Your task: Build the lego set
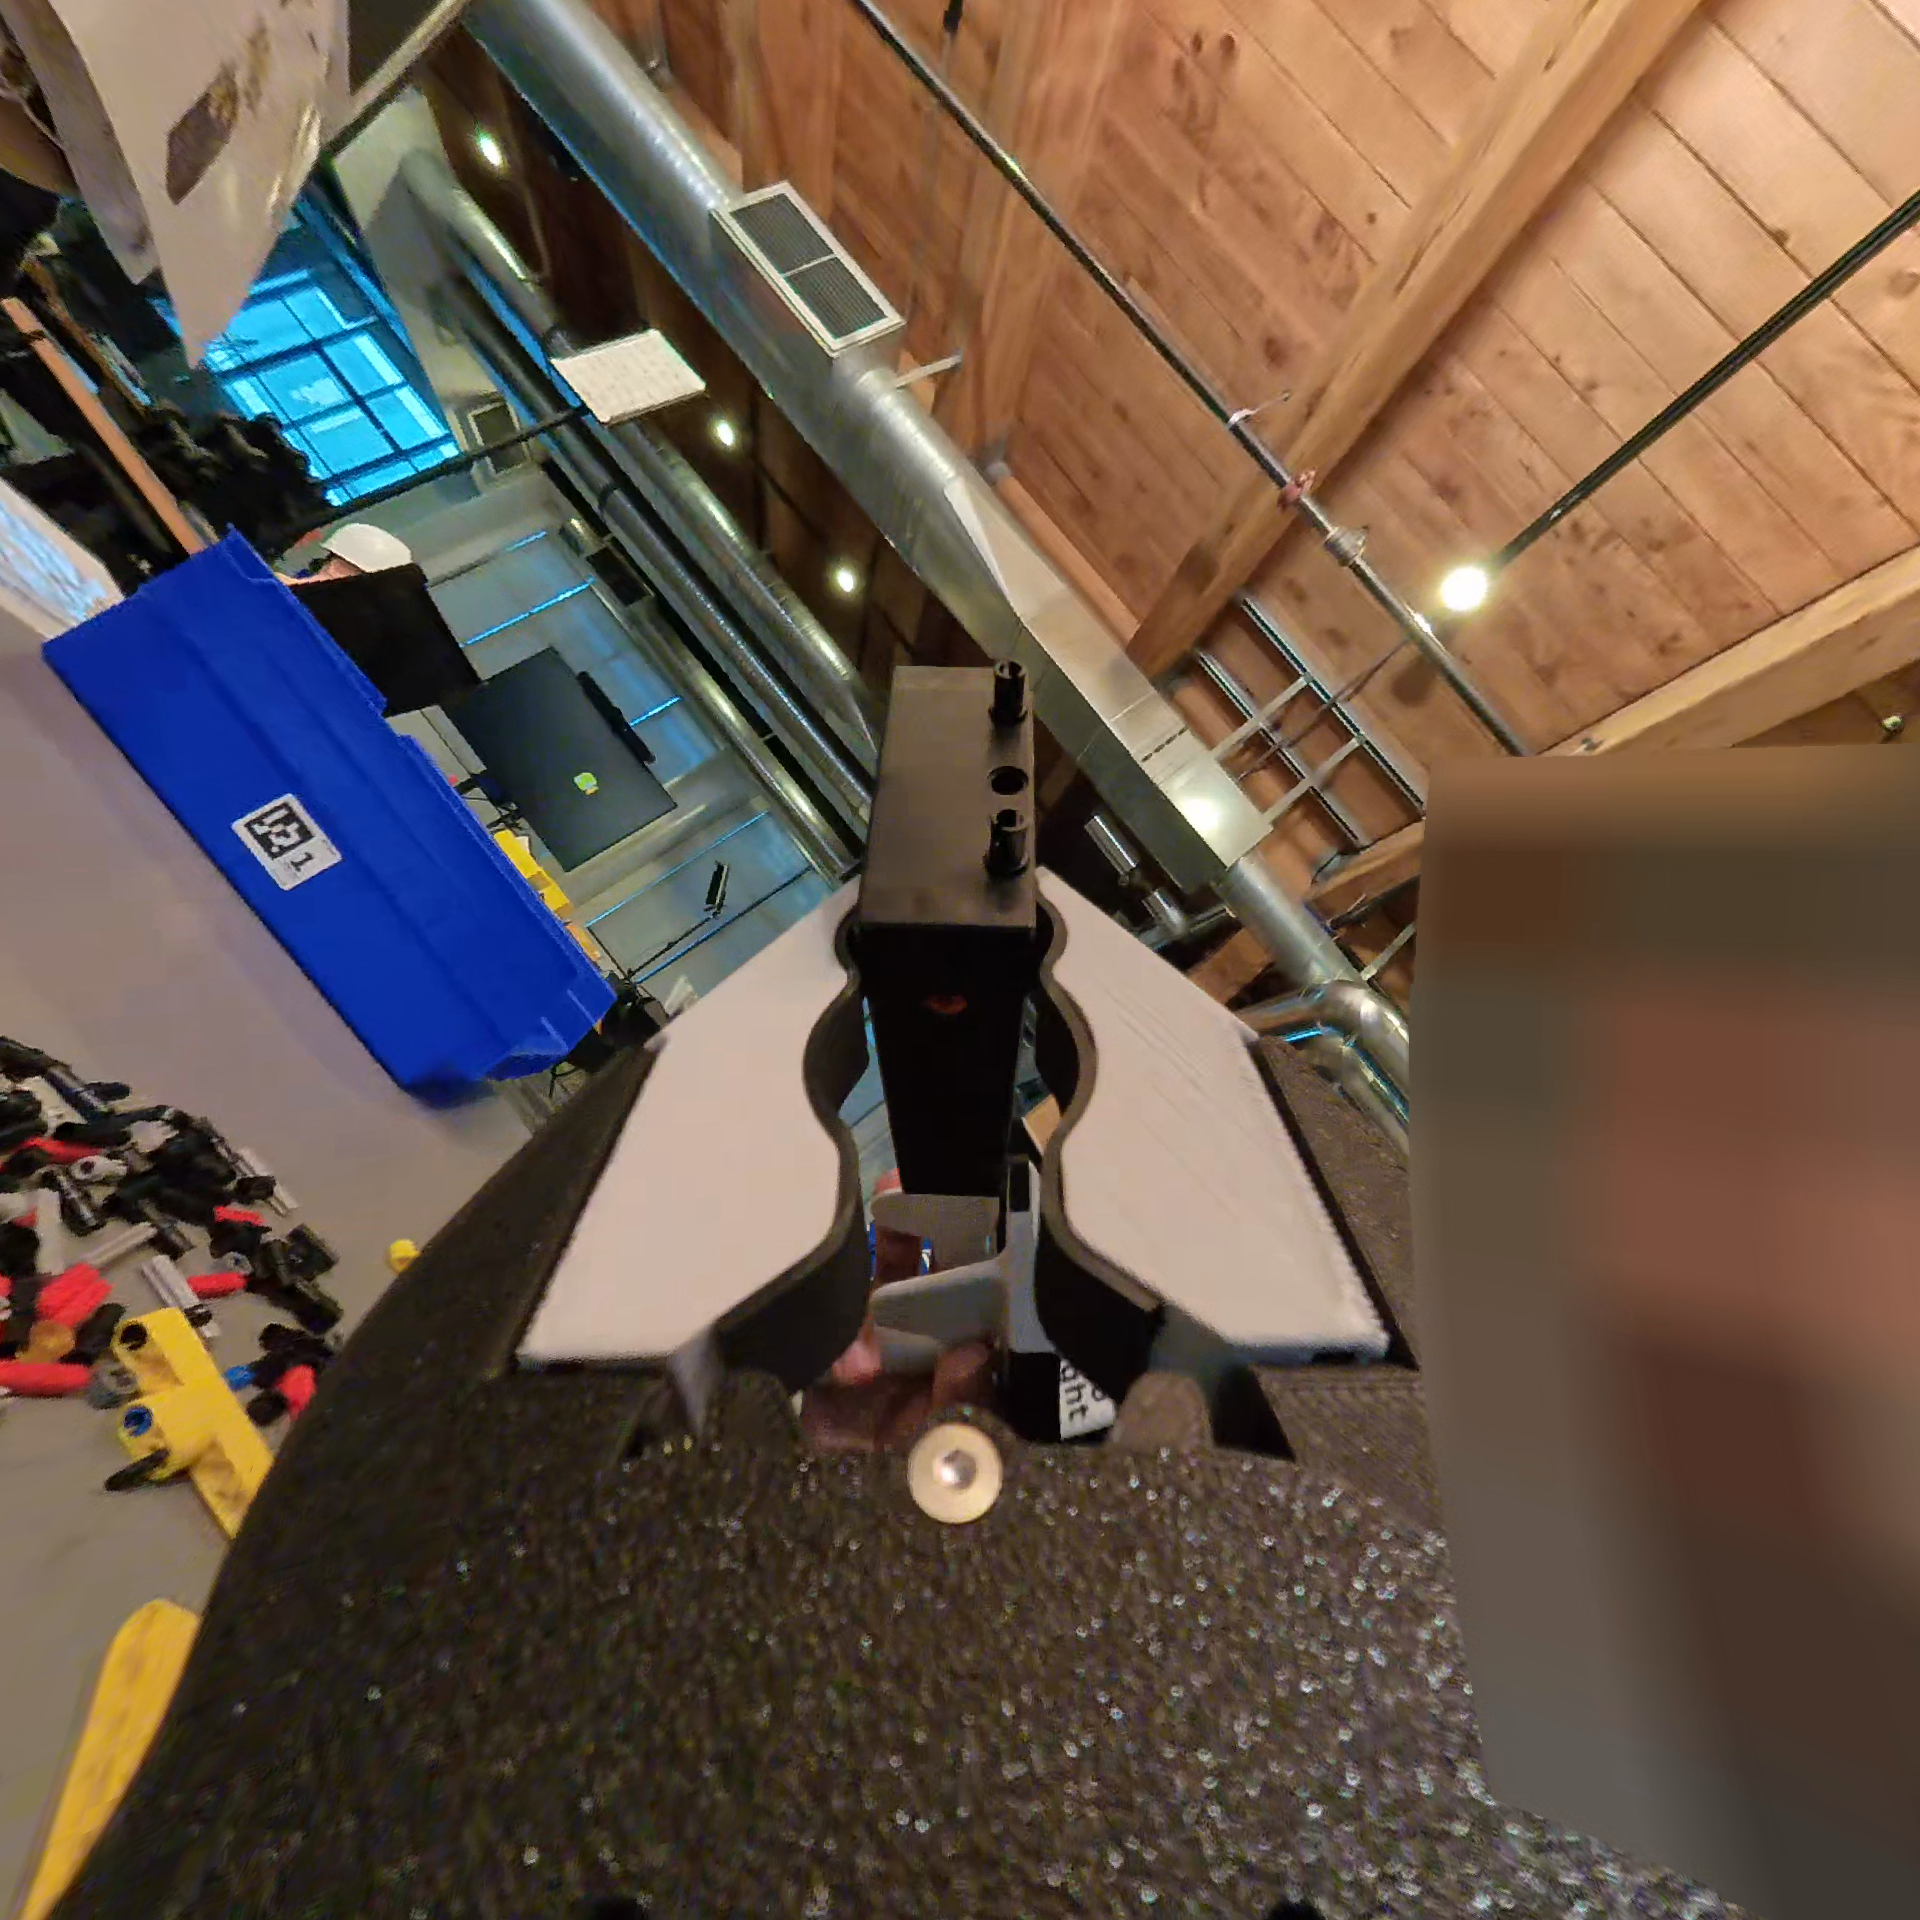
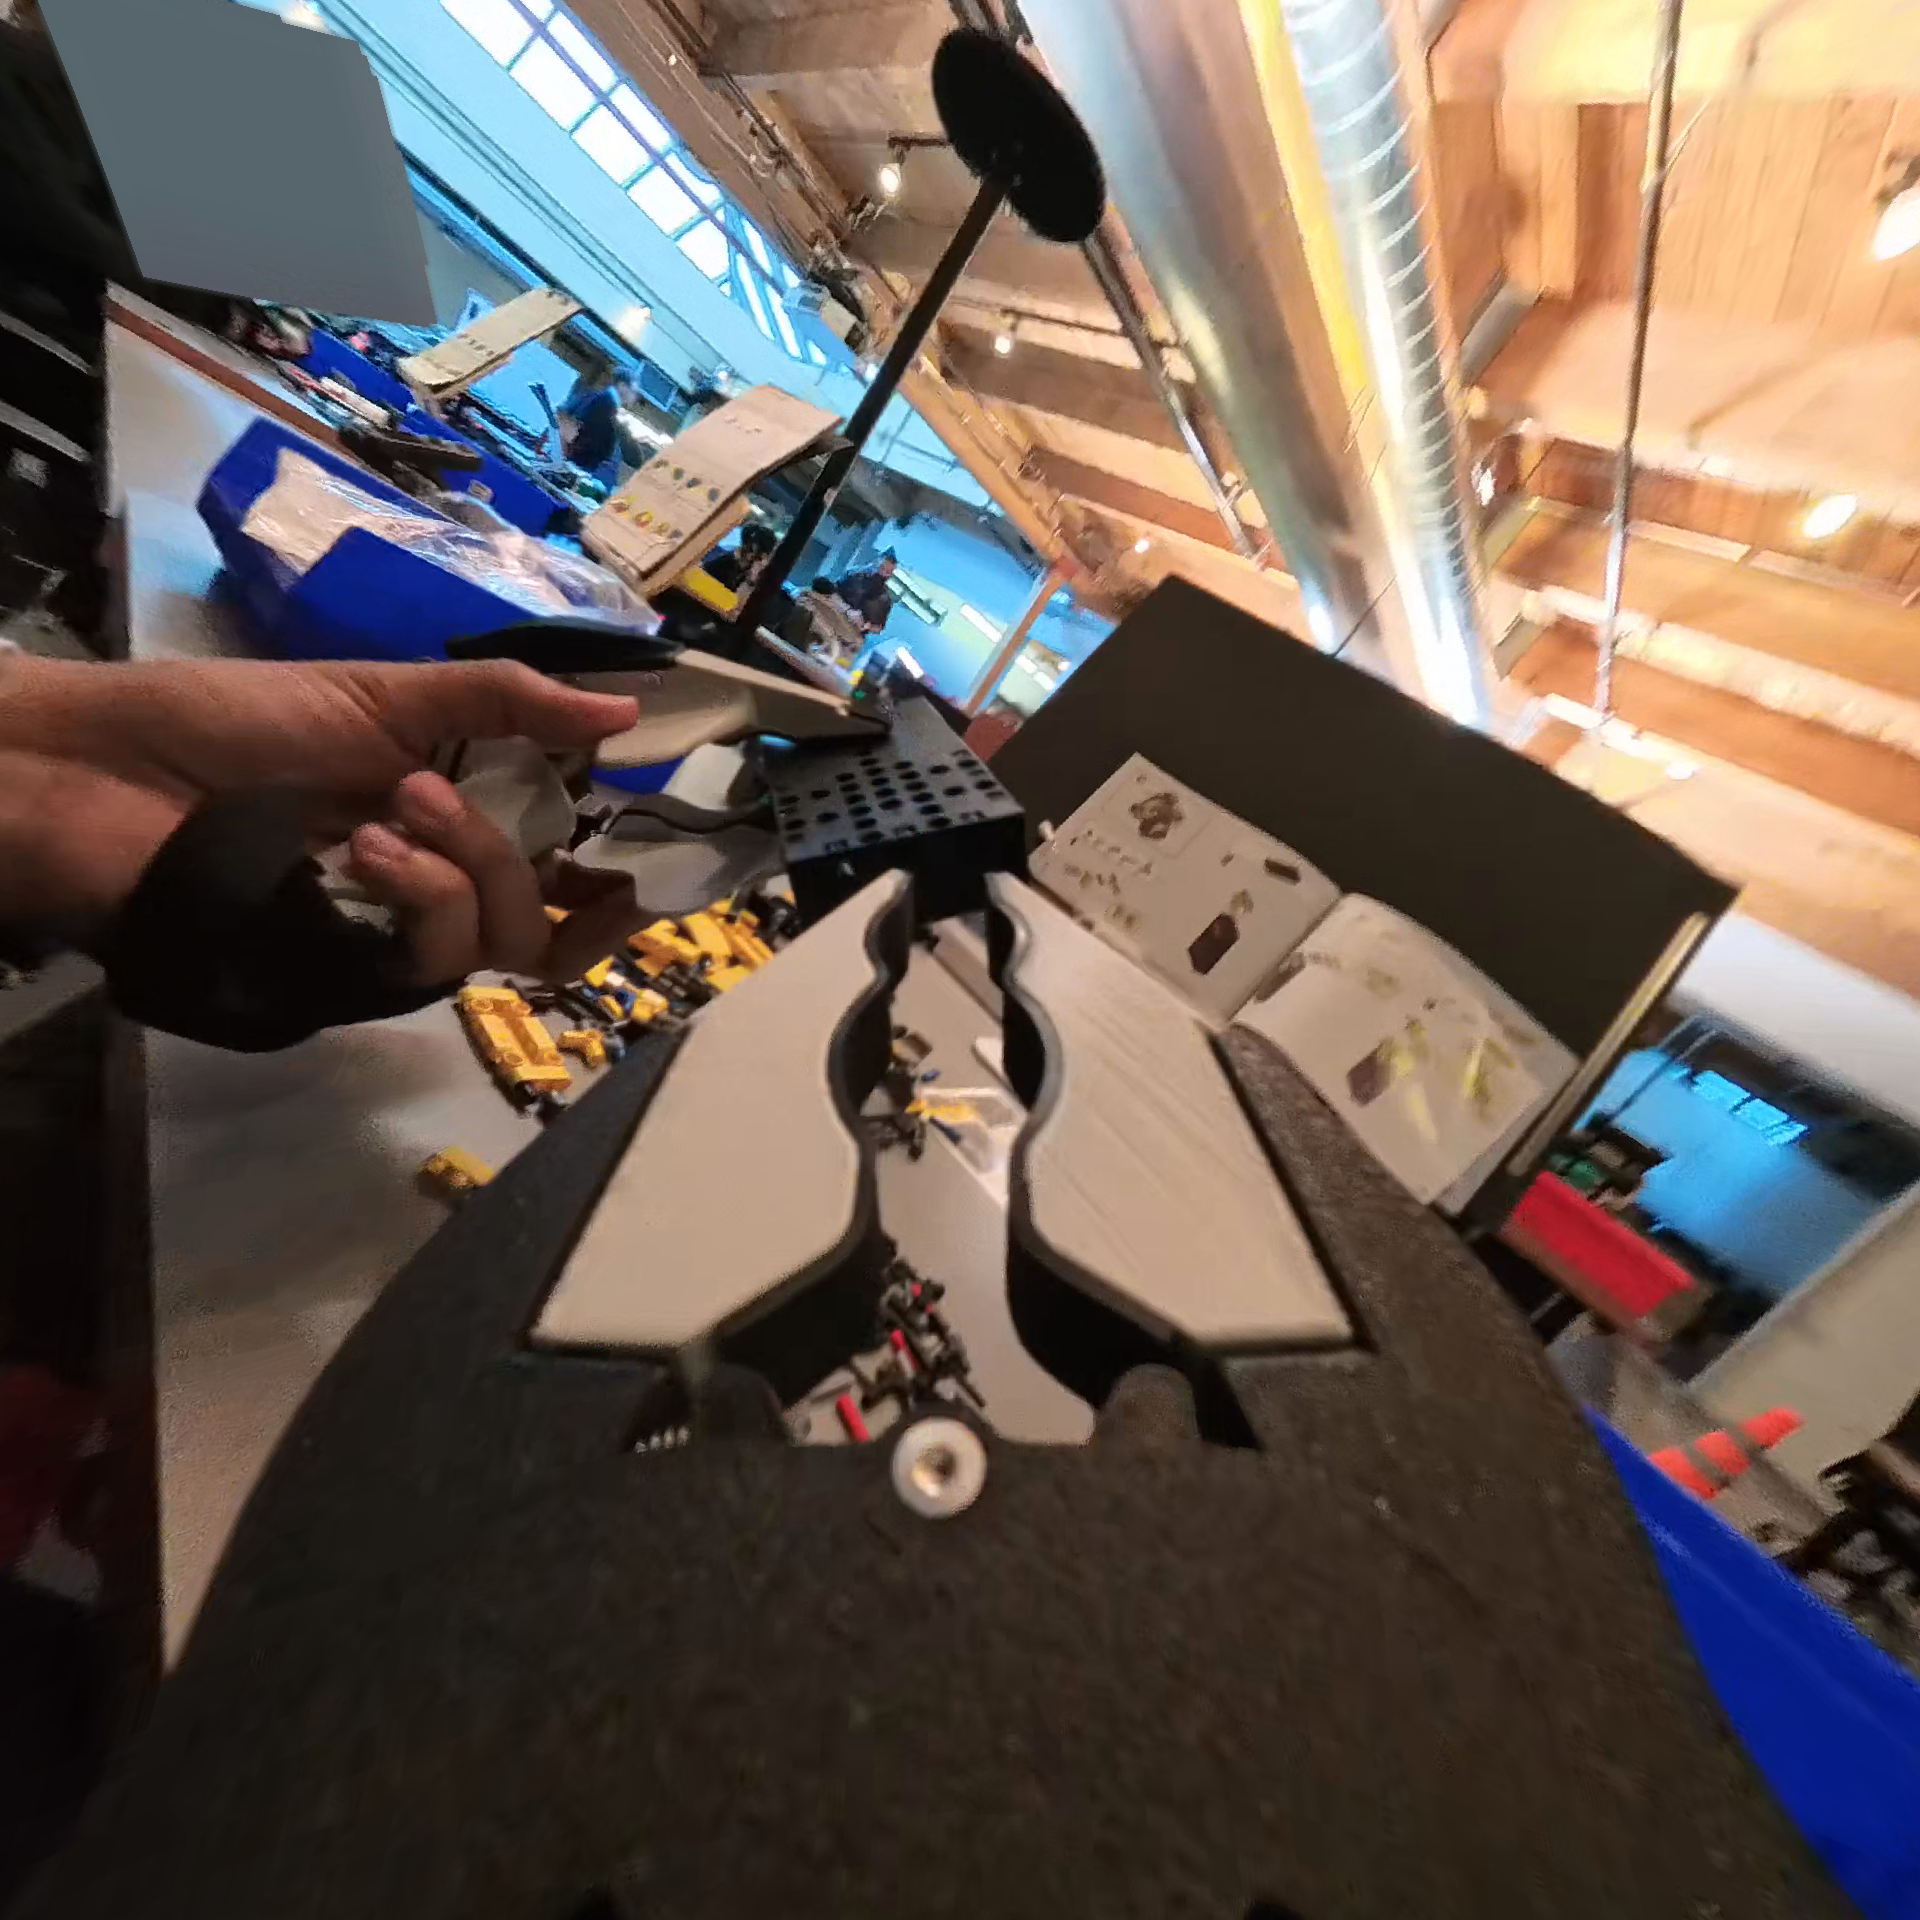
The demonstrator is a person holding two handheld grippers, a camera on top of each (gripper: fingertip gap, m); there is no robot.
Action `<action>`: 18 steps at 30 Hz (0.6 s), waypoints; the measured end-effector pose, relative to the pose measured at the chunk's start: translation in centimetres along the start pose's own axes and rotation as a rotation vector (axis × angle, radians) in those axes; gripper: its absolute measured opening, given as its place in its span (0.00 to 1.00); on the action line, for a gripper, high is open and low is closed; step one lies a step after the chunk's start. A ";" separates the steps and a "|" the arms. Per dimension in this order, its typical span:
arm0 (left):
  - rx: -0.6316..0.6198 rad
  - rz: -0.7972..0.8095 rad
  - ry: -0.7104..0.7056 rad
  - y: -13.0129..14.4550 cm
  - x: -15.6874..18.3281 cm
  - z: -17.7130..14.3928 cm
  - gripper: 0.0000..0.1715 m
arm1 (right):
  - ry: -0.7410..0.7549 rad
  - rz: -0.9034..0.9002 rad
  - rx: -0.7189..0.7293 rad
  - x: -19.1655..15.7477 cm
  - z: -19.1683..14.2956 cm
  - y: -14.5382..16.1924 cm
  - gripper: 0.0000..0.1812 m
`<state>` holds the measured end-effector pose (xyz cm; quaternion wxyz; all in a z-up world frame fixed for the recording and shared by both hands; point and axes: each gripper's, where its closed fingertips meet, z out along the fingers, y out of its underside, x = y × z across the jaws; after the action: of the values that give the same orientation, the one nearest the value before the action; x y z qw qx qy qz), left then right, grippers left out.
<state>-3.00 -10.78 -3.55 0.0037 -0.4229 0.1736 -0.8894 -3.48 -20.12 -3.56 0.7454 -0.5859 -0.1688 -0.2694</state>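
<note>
My left gripper (image 1: 948, 920) is shut on a black rectangular block (image 1: 951, 790) and holds it in the air, tilted up toward the ceiling. Two short black pegs stand out of the block's side. In the right wrist view the same block (image 2: 894, 805) shows a face full of holes. A person's hand (image 2: 312, 748) holds the left gripper, whose grey upper finger (image 2: 727, 707) lies on the block. My right gripper (image 2: 948, 888) has a narrow gap between its jaws and nothing in it. Its tips sit right at the block's near edge.
A blue bin (image 1: 312, 831) stands on the grey table (image 1: 135, 997), with a pile of small black and red parts (image 1: 104, 1226) and yellow parts (image 1: 187, 1403). More yellow parts (image 2: 623, 977), an open booklet on a black stand (image 2: 1299, 966) and another blue bin (image 2: 364, 561) show on the right.
</note>
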 end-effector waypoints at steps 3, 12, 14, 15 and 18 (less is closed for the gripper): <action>-0.008 -0.015 0.016 0.3 0.5 0.0 0.15 | 0.011 -0.036 0.049 -1.3 0.2 -0.8 0.02; -0.048 -0.056 0.036 1.5 0.8 0.3 0.15 | -0.098 0.111 0.044 -2.7 0.5 -0.7 0.04; -0.065 -0.058 0.039 1.9 0.8 0.5 0.15 | -0.103 0.125 0.041 -2.8 0.5 -0.5 0.04; -0.066 -0.060 0.039 1.9 0.8 0.6 0.15 | -0.109 0.130 0.041 -2.8 0.5 -0.5 0.04; -0.081 -0.055 0.039 2.1 0.6 0.6 0.15 | -0.129 0.139 0.034 -2.9 0.4 -0.3 0.03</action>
<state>-3.21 -13.03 -3.35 -0.0411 -0.4101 0.1976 -0.8894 -5.96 -19.23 -4.88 0.7598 -0.5995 -0.1799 -0.1758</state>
